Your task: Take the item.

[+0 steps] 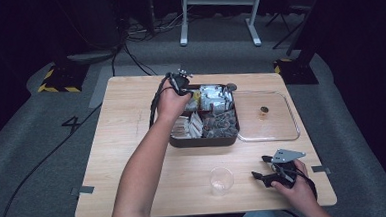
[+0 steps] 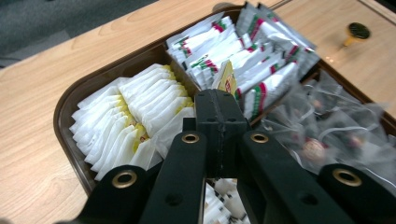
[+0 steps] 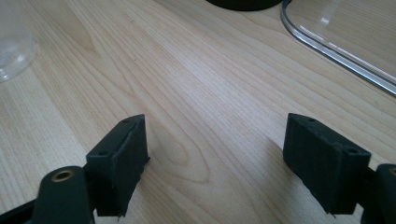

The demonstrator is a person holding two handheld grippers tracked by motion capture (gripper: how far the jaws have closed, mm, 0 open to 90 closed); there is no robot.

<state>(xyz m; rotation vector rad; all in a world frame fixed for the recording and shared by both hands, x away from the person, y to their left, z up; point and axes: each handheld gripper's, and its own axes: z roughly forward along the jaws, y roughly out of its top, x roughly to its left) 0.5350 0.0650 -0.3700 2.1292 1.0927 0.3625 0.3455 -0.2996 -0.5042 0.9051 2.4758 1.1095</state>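
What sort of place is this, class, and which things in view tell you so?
Probably a recording studio or lab, not a kitchen: a lone wooden table on grey carpet, cables trailing across the floor, black-and-yellow hazard tape on a stand base.

Bare light-wood worktop [image 1: 133, 156] lies open left of the packed dark brown compartment tray [image 1: 202, 141]. On its right, a clear plastic lid [image 1: 282, 134] and a clear plastic cup [image 1: 221, 180] crowd the passage.

Only thing I can actually read is a big "4" marked on the grey floor [image 1: 73, 124] left of the desk [image 1: 128, 157]. Sachet printing's way too blurry.
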